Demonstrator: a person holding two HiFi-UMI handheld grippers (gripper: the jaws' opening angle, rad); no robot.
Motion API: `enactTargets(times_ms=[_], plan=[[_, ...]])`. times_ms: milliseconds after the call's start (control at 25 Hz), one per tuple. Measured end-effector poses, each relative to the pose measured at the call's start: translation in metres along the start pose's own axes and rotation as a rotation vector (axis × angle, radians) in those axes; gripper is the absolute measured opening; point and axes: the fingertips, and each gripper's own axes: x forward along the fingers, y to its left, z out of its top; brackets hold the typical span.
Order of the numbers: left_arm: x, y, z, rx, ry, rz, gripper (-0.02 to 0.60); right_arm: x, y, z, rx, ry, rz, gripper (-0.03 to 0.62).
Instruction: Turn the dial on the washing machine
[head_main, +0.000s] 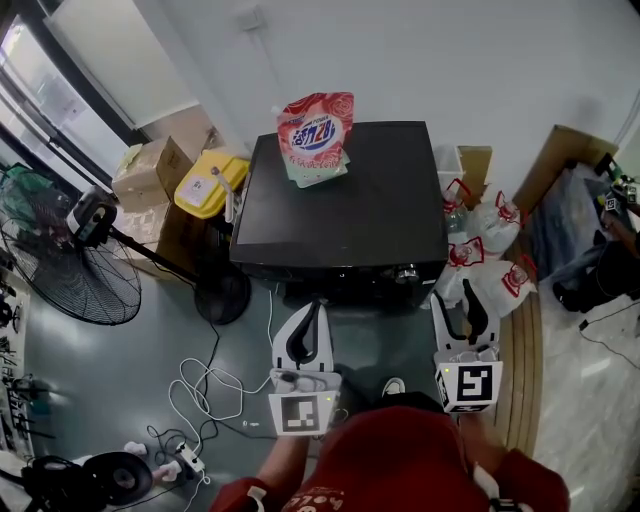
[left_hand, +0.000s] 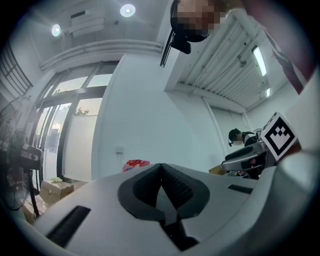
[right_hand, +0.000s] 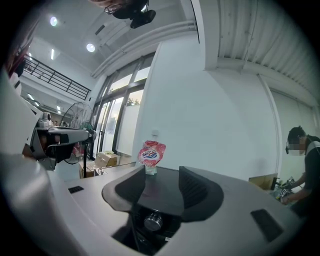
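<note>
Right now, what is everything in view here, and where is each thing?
washing machine: one, black, centre, against the wall
dial: one, silvery, machine's front, toward its right
detergent pouch: one, red and white, on the machine's top
fan: one, black, floor, left
cardboard boxes: several, brown, left of the machine
container: one, yellow, beside the boxes
bags: several, white with red print, right of the machine
left gripper: one, white, shut, empty
right gripper: one, white, open, lined up with the dial, not touching

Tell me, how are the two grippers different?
The left gripper is shut, jaws together; the right gripper is open, jaws apart. The dial shows through the right gripper's gap; the left gripper frames nothing. Both are white, hold nothing and face the washing machine.
</note>
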Motion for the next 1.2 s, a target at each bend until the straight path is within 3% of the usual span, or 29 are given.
enactTargets(times_ms=[360,720,1200], plan=[[-0.004,0.0,0.003,-0.012,-0.014,0.001,0.009,-0.006,0.004,-0.002,0.053,-0.018,0.039,0.014],[-0.01,0.003,0.002,-0.064,-0.023,0.02,0.009,-0.014,0.003,0.001,0.085,-0.053,0.048,0.009],[-0.012,0.008,0.002,-0.061,-0.011,0.028,0.009,-0.011,0.008,0.004,0.086,-0.04,0.068,0.008]])
